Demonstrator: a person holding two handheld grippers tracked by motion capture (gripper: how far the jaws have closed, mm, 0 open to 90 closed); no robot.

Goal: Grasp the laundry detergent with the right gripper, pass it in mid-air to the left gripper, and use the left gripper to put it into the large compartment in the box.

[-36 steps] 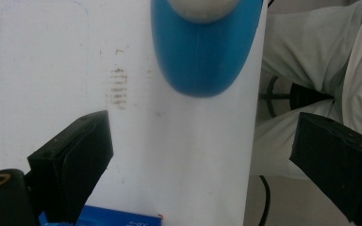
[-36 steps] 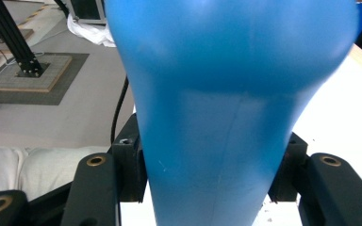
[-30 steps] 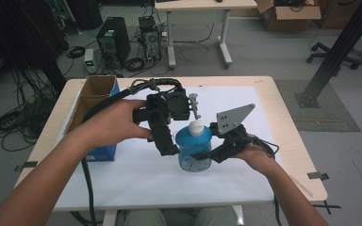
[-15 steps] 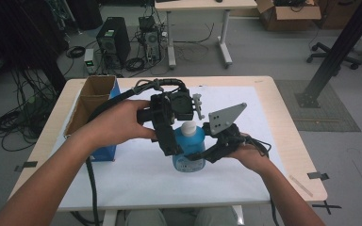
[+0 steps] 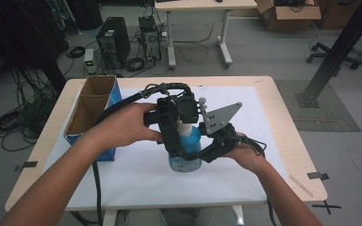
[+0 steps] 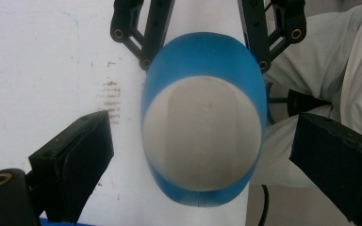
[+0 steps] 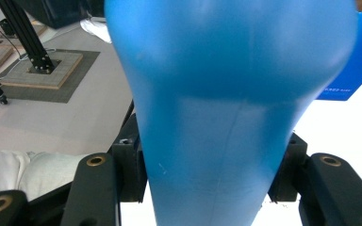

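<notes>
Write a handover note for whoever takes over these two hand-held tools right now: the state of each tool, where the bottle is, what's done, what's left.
Right tool: shut on the blue pump bottle, jaws clamped on both sides of its body, holding it above the white table cover.
Left tool: open, one jaw on each side of the bottle's top, neither pad touching it.
Open cardboard box: at the table's left edge, apart from the bottle.
Done: bottle gripped and steadied by the right tool; left tool lined up over the top.
Left: probably close the left tool on the top and work the pump or cap; keep the right grip firm meanwhile.
</notes>
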